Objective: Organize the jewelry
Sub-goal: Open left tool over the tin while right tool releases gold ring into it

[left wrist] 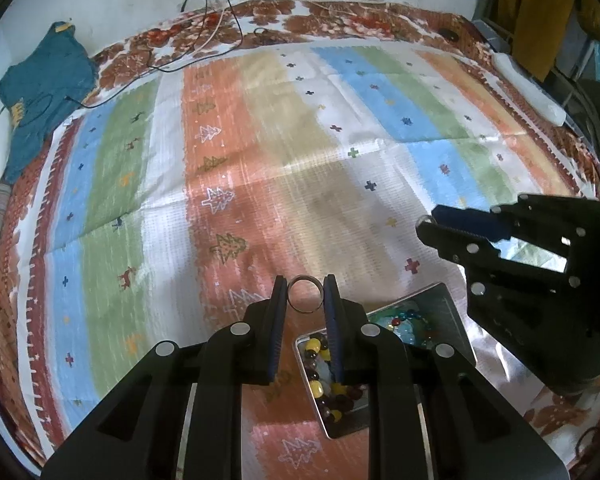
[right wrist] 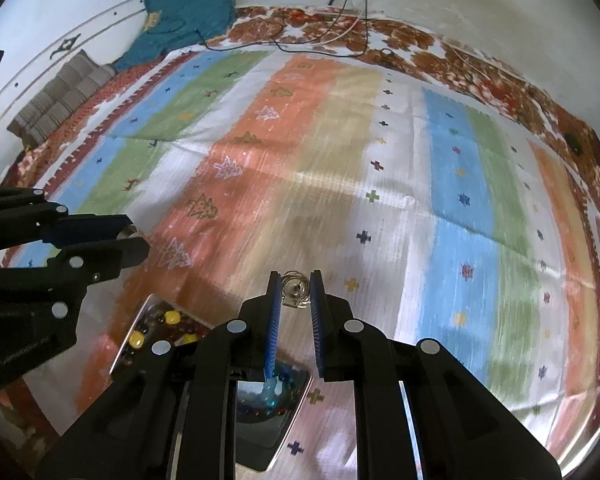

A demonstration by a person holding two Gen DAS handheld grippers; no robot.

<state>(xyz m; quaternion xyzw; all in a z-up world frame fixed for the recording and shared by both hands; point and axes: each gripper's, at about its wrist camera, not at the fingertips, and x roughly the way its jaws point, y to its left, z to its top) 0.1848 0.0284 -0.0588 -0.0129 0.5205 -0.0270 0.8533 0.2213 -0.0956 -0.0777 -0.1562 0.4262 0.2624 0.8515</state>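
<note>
My left gripper is shut on a plain silver ring, held upright between its blue pads above the striped cloth. My right gripper is shut on a small ornate ring with a clear stone. Below both lies a shiny metal tray holding beaded bracelets: yellow and dark beads in one part, blue and clear beads in the other. The tray also shows under the right gripper. Each gripper appears in the other's view: the right one, the left one.
A striped, patterned cloth covers the bed. A teal garment lies at the far left corner and cables trail along the far edge. A white object rests at the far right edge.
</note>
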